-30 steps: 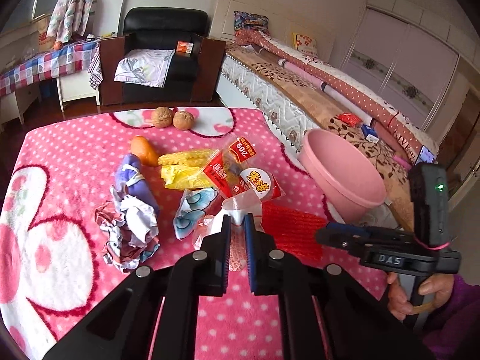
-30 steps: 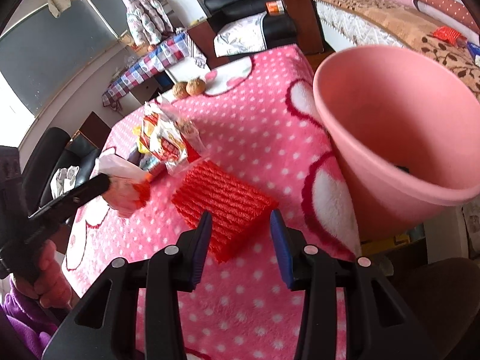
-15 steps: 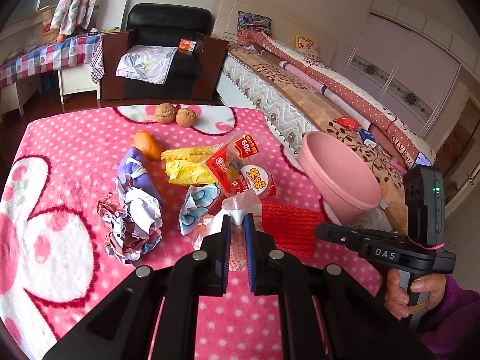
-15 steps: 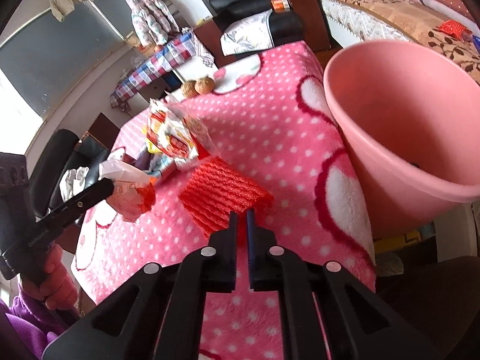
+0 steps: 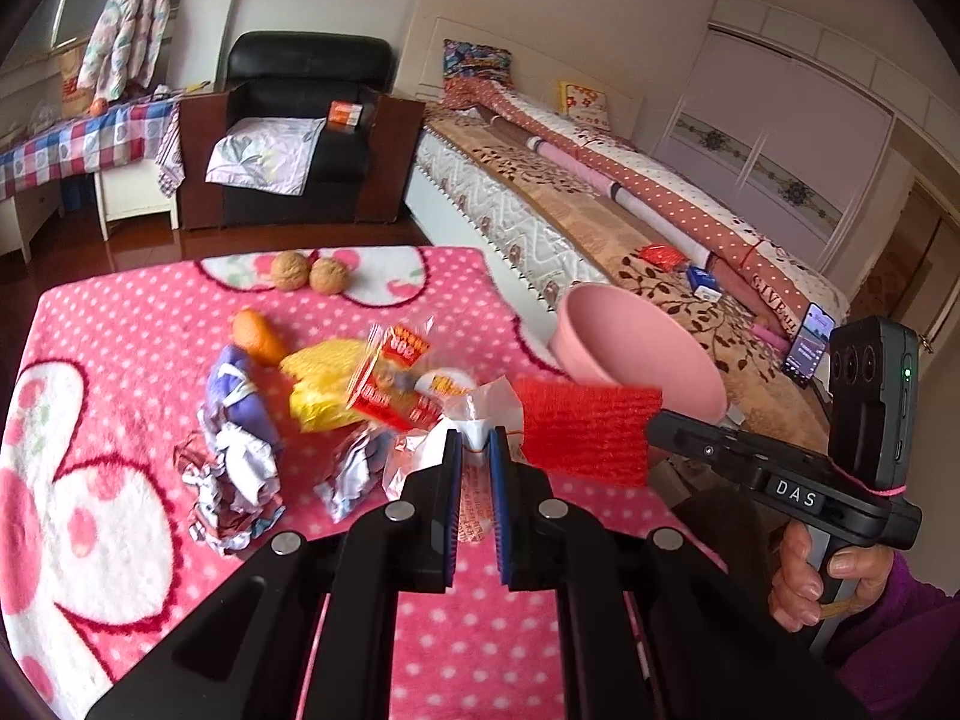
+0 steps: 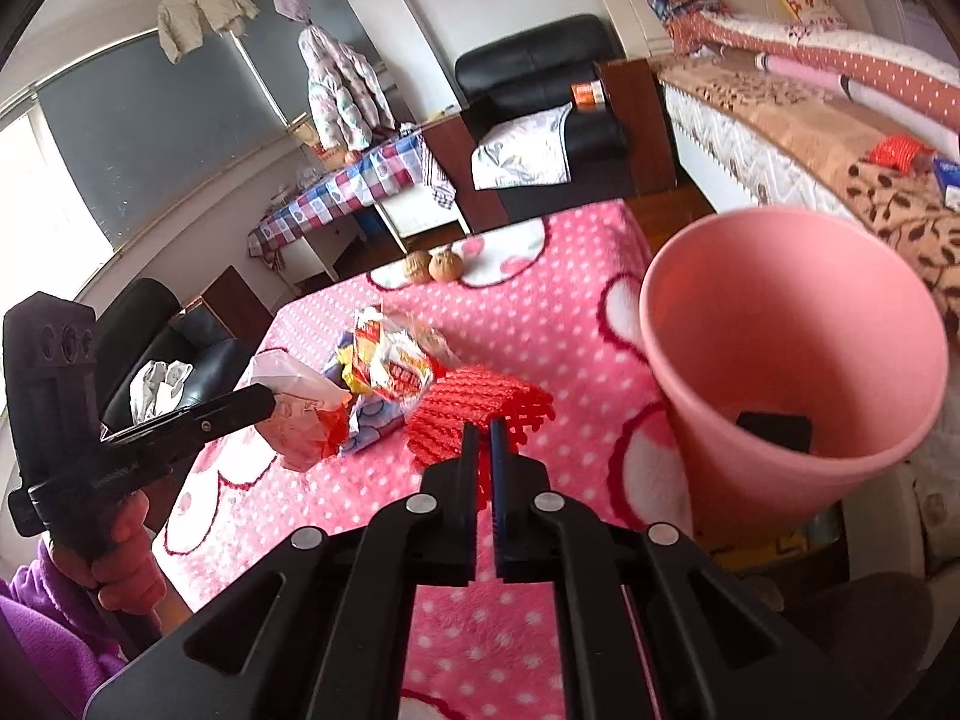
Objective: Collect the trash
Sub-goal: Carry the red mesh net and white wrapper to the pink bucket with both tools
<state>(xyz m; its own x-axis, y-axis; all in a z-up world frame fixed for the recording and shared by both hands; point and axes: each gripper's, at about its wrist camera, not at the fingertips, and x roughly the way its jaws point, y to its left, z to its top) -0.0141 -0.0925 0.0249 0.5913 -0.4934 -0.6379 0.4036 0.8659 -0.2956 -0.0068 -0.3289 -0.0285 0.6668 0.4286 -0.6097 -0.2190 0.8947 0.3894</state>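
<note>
While your right tool (image 6: 485,429) pinches only an edge of the red mesh (image 6: 480,414) lifted beside the pink bin (image 6: 780,360), it may slip short of the rim; your left tool (image 5: 475,450), clamped on a clear wrapper (image 5: 474,414), could snag the pile on the surface (image 5: 120,360).

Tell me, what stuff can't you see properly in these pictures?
- Snack wrapper: print blurred in both views, unreadable.
- Clear wrapper in the left hand-held gripper: its fingers cover the pinched part in the left wrist view.
- Red mesh in the right hand-held gripper: the pinched edge is hidden in the right wrist view.
- Pink bin: base cut off by the blanket's edge; dark thing inside unclear.
</note>
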